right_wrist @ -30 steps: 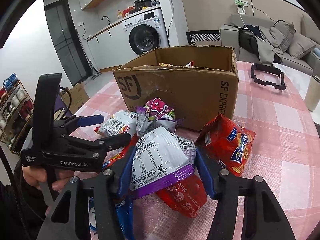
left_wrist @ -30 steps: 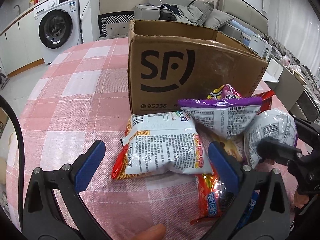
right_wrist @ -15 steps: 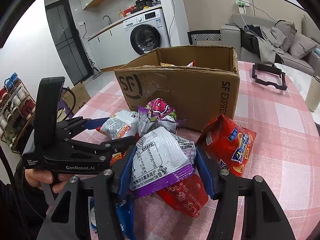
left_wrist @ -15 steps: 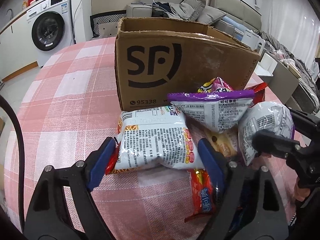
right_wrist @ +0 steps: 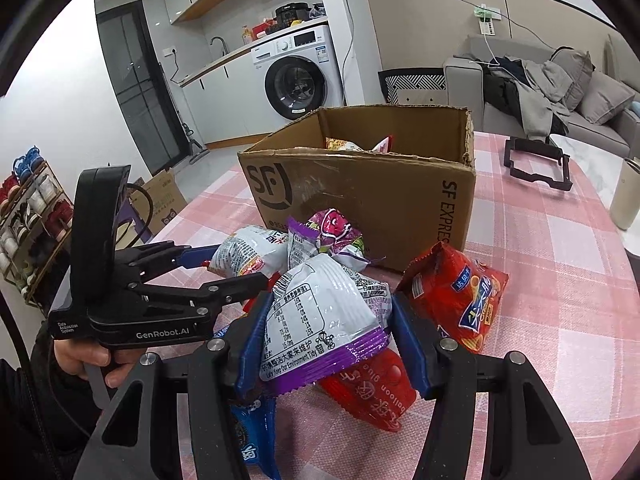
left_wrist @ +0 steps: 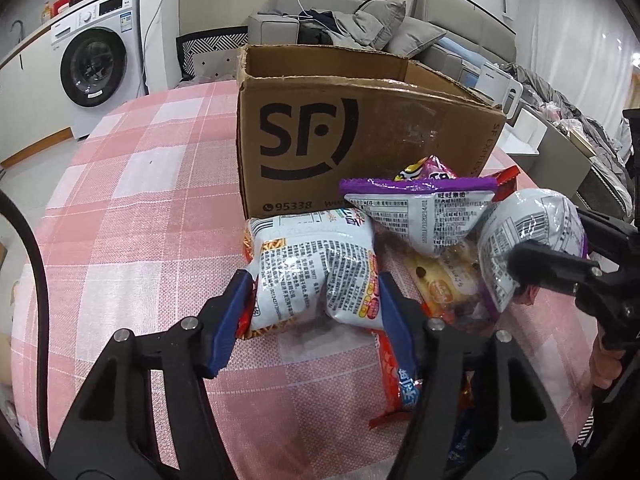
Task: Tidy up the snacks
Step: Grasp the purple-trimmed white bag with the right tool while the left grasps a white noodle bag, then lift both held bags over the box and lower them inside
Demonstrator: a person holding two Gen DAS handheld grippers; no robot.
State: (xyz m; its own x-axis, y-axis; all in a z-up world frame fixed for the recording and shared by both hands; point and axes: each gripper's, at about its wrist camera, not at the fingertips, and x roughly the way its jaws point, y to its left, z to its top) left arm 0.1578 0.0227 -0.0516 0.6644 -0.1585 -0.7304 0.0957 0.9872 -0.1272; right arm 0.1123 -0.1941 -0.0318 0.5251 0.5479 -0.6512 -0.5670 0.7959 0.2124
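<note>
An open SF cardboard box (left_wrist: 360,136) stands on the pink checked table, also in the right wrist view (right_wrist: 372,192), with some packets inside. A pile of snack bags lies in front of it. My left gripper (left_wrist: 316,312) is shut on a silver-and-orange noodle snack bag (left_wrist: 316,276), its blue pads pressing both sides and denting it. My right gripper (right_wrist: 328,336) is shut on a silver bag with a purple edge (right_wrist: 320,320), seen in the left wrist view (left_wrist: 528,240). Both bags rest in the pile.
Another purple-edged bag (left_wrist: 420,208), a red chip bag (right_wrist: 456,296), a red balloon-glue packet (right_wrist: 368,388) and a blue cookie packet (right_wrist: 252,432) lie around. A black frame (right_wrist: 536,164) and a white cup (right_wrist: 628,196) sit at the table's far right.
My left gripper moved forward and closed its jaws onto the noodle snack bag. The right gripper stayed on its purple-edged bag and tightened slightly.
</note>
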